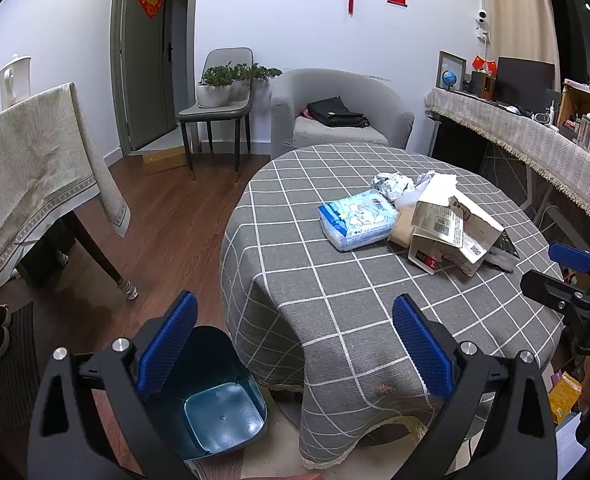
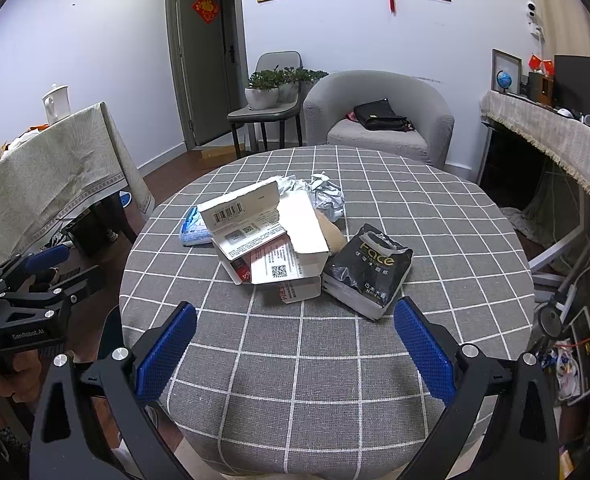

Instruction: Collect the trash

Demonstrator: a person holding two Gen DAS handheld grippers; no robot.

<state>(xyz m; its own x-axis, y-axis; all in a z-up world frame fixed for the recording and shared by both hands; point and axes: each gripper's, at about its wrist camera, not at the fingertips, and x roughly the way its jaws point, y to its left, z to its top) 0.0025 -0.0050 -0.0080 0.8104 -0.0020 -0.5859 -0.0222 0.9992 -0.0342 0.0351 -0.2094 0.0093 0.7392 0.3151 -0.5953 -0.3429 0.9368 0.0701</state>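
A pile of trash lies on the round grey checked table [image 2: 335, 360]: a torn white cardboard box [image 2: 267, 236], a black tissue pack [image 2: 369, 270], crumpled paper [image 2: 325, 196] and a blue-white tissue pack [image 1: 359, 218], partly hidden behind the box in the right wrist view [image 2: 193, 228]. The box also shows in the left wrist view [image 1: 451, 228]. A dark teal bin [image 1: 219, 396] stands open on the floor left of the table. My left gripper [image 1: 295, 344] is open and empty, above the bin and table edge. My right gripper [image 2: 295, 348] is open and empty, short of the pile.
A second table with a beige cloth [image 1: 27, 168] stands to the left. A grey armchair [image 2: 379, 116] with a black bag and a chair with potted plants [image 2: 275, 88] stand behind. A cluttered desk [image 2: 555, 128] runs along the right. The floor is wood.
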